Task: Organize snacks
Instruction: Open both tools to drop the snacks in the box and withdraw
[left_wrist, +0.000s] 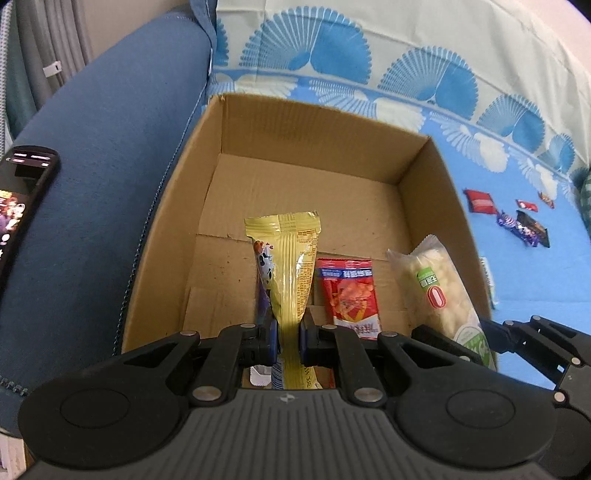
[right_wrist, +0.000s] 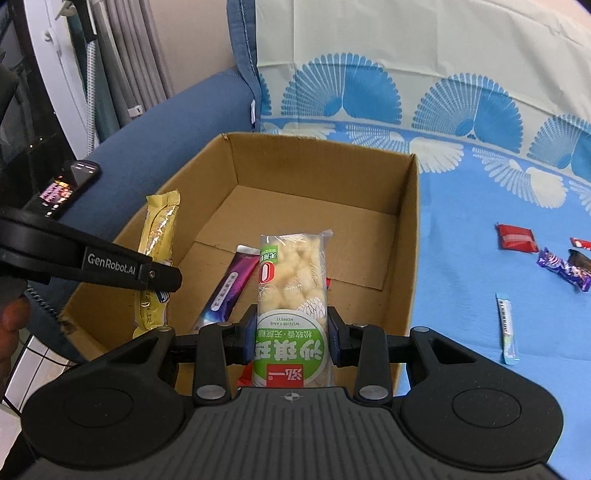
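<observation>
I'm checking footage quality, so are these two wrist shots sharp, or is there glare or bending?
Left wrist view: sharp centre, fisheye bows the cardboard box rim, dark vignette corners. Right wrist view: mild glare on the clear rice-puff packet, small wrappers at the edge soft.

Yellow snack (left_wrist: 291, 273), green-labelled snack (right_wrist: 293, 295) held over open box (left_wrist: 314, 122).

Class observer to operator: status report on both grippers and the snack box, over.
Left gripper shut on yellow snack pack; right gripper shut on green-label rice snack. Both over cardboard box. Nothing blocking.
</observation>
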